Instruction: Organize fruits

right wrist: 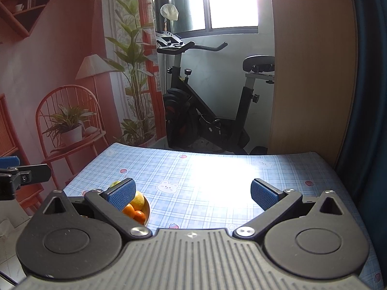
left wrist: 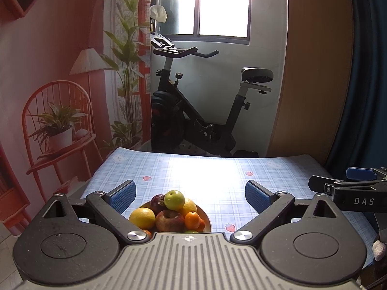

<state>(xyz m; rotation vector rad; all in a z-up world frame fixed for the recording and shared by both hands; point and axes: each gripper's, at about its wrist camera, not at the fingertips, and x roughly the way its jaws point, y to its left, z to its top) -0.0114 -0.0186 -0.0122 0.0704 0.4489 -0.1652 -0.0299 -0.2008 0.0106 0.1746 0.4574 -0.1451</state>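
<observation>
A bowl (left wrist: 207, 220) of piled fruit stands on the near part of the table. On top sits a green apple (left wrist: 174, 199), with a dark red fruit (left wrist: 156, 201) behind it, a yellow citrus (left wrist: 142, 218), a red apple (left wrist: 169, 221) and small oranges (left wrist: 192, 218) around. My left gripper (left wrist: 191, 197) hovers above and behind the pile, jaws wide open, nothing between the blue pads (left wrist: 122, 197). My right gripper (right wrist: 192, 194) is open too, over bare cloth; the bowl (right wrist: 147, 209) shows beside its left finger, with oranges (right wrist: 134, 213) in it.
The table wears a blue checked cloth (right wrist: 205, 169) with bear and strawberry prints. The right gripper's side (left wrist: 350, 189) juts into the left wrist view at the right edge. Beyond the far edge stand an exercise bike (left wrist: 205, 111), a wooden panel (left wrist: 312, 72) and a wall mural.
</observation>
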